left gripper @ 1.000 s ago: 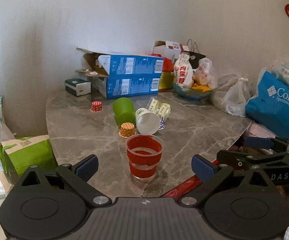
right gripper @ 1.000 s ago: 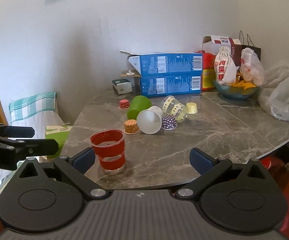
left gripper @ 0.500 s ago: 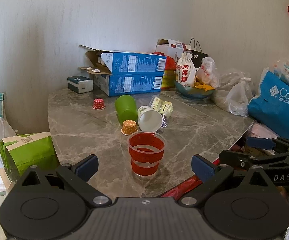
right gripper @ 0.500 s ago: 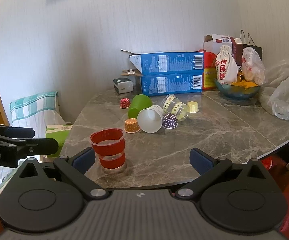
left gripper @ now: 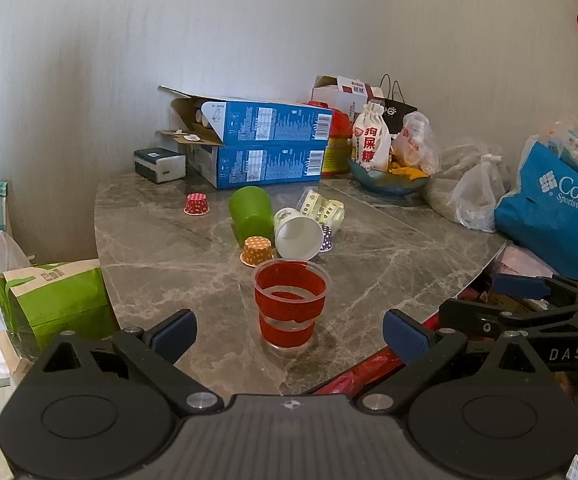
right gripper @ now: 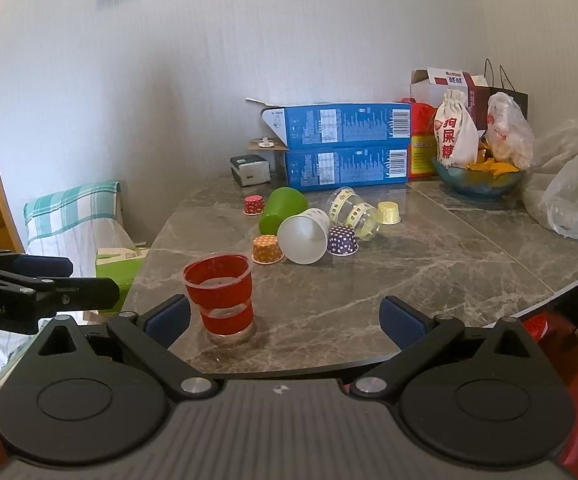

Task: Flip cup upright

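A red-banded clear cup (left gripper: pixel 289 309) stands upright near the front edge of the marble table (left gripper: pixel 161 248); it also shows in the right wrist view (right gripper: pixel 221 294). Behind it a white paper cup (left gripper: pixel 297 234), a green cup (left gripper: pixel 250 214) and a clear printed cup (left gripper: pixel 321 210) lie on their sides. My left gripper (left gripper: pixel 289 332) is open and empty, just short of the red cup. My right gripper (right gripper: pixel 285 318) is open and empty, with the red cup by its left finger (right gripper: pixel 167 318).
Small upside-down paper cups stand nearby: orange (left gripper: pixel 257 251), red dotted (left gripper: pixel 196 204), purple (right gripper: pixel 343 240), yellow (right gripper: pixel 389 213). Blue boxes (left gripper: pixel 265 144), a bowl (right gripper: pixel 477 182) and bags (left gripper: pixel 557 208) line the back and right. A green bag (left gripper: pixel 55 300) sits left of the table.
Both grippers have drawn back slightly from the table; the cups look a little farther away. Nothing on the table moved.
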Tool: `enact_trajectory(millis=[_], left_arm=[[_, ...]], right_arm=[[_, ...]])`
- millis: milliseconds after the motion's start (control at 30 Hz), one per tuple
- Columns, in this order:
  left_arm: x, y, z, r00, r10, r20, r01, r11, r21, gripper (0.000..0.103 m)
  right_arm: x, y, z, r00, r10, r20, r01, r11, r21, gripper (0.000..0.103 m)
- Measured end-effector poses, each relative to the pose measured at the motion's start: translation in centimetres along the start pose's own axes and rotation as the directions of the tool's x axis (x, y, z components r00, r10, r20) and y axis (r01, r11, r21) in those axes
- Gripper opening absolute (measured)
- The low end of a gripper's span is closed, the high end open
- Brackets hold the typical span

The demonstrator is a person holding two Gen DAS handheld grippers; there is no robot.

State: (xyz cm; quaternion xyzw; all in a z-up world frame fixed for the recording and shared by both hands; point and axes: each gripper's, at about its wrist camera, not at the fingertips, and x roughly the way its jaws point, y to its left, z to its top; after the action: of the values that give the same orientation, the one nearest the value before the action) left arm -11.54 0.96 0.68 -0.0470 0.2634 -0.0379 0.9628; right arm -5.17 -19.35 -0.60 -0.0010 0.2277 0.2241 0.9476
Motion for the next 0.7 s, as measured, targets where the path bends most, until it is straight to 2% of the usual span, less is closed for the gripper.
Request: enact_trajectory(millis=[700], left_arm=[[0.05,0.02,-0.07,1.0,0.0,-0.001,0.0,1.0,-0.008,0.101]], right_arm=[[0.14,-0.34,-0.16,1.0,0.005,-0.007,-0.005,1.0,0.011,0.102]])
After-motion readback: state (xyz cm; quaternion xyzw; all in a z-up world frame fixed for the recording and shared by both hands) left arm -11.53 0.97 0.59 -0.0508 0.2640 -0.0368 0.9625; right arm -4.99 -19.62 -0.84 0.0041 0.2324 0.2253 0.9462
